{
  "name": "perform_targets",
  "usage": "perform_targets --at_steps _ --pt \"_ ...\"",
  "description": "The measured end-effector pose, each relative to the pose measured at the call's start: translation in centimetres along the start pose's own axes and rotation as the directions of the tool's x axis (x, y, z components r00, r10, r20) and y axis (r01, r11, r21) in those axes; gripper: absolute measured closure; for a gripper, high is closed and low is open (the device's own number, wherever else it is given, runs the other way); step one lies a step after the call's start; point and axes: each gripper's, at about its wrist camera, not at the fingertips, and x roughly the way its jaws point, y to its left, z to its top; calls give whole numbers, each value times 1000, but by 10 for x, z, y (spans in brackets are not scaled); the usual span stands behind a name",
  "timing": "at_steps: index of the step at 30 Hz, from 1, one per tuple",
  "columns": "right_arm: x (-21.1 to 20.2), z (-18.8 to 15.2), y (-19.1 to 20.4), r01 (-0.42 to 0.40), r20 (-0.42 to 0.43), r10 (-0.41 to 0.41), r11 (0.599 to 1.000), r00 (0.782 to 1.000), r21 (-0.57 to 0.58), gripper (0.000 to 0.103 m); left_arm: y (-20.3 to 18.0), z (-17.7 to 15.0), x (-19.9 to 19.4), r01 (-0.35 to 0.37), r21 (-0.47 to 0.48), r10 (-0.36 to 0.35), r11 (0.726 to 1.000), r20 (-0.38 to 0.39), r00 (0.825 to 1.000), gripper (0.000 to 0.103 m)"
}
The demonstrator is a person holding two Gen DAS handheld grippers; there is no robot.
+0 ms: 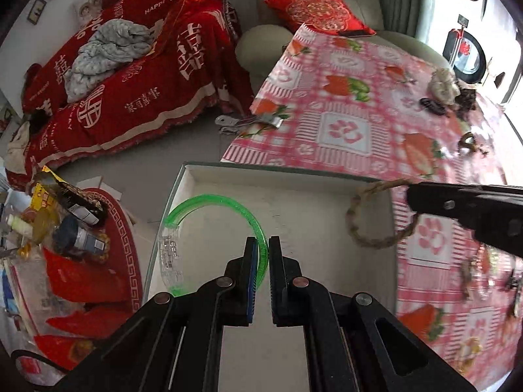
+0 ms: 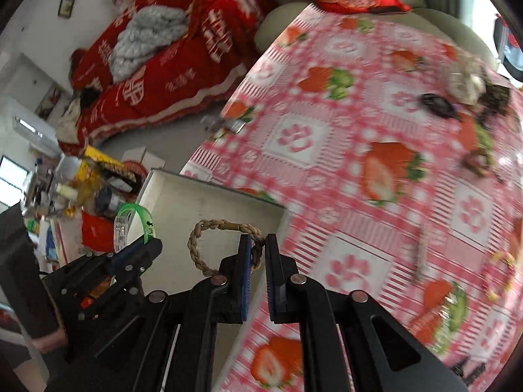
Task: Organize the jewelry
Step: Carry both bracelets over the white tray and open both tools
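Pink strawberry-print worktop [image 1: 353,98] beside a red-draped sofa [image 1: 137,75], with a white box [image 1: 294,202] at its near edge.

2 pieces hang over the white box, neither yet laid down: the left claw [image 1: 260,254] pinches the green bangle [image 1: 228,201], and the right claw [image 2: 258,251] pinches the braided cord bracelet [image 2: 222,225] above the box's far-side rim. Beyond the box, well apart on the cloth, lie a dark clip [image 1: 431,104], a pale scrunchie [image 1: 444,86] and more small pieces, so sorting looks early.
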Motion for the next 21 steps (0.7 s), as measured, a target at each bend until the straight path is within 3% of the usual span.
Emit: perform_targets --at_steps 5,9,21 --pt "46 8 13 12 -59 -14 1000 998 -25 94 9 0 24 -14 -26 13 1000 -25 1000 90" --pt "69 12 16 70 -74 -75 995 994 -68 94 7 1 37 -16 -22 15 1000 -36 999 90" --pt "75 6 -14 175 -108 -182 982 977 -75 94 -19 2 53 9 26 -7 1000 -59 998 90"
